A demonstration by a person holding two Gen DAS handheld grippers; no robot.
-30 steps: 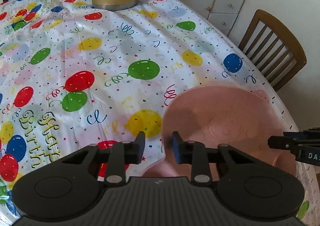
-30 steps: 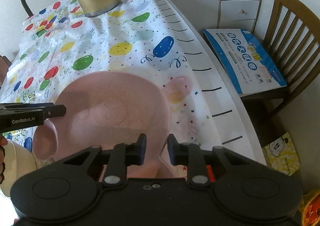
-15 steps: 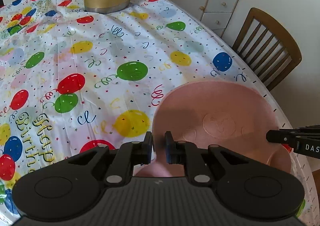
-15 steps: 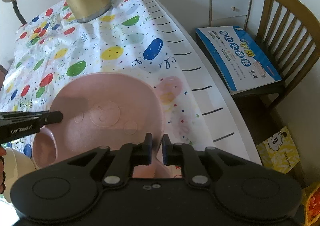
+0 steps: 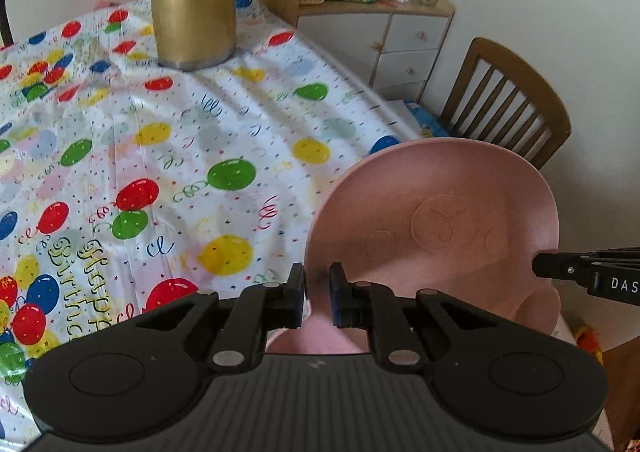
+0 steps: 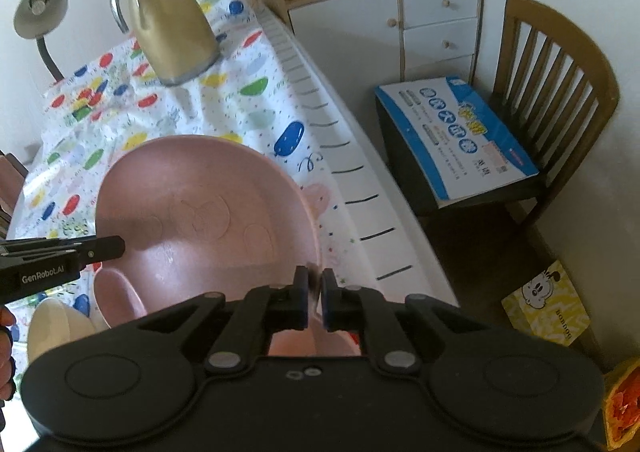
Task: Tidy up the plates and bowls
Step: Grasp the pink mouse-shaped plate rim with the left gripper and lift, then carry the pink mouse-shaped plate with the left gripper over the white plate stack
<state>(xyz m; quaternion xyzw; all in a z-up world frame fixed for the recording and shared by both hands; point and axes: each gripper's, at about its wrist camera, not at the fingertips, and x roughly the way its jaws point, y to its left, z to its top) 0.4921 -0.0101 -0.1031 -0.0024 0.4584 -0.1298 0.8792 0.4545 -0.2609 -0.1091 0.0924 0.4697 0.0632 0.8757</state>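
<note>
While both grippers clamp opposite edges of it, the pink plate (image 5: 436,220) hangs tilted above the balloon tablecloth (image 5: 168,140), far rim raised, w/ a faint embossed cartoon face in its middle. Left gripper (image 5: 317,294): jaws narrowed onto the plate's near-left rim, only a thin slot btwn the pads, rim sitting in it. Right gripper (image 6: 315,298): jaws nearly together, pinching the plate's rim at its right edge; a smudge of blur at the contact, so the exact bite depth is prob. not readable. In the left wrist view the other gripper's finger shows at the plate's right side; in the right wrist view the left one's finger, marked GenRobot.AI, overlaps the plate's left part.

The plate has small ear-like lobes along its lower edge. A cream bowl (image 6: 56,326) sits below-left of it in the right wrist view, near the person's hand; can't tell whether it touches the plate.

Gold thermos jug (image 5: 192,0) stands upright at the far end of the table, well apart from the plate. Beyond the table edge: white drawer cabinet (image 6: 400,24) w/ clutter on top, wooden chair (image 6: 556,84) carrying a blue-and-white box (image 6: 456,136). Desk lamp (image 6: 38,12) at far left.
</note>
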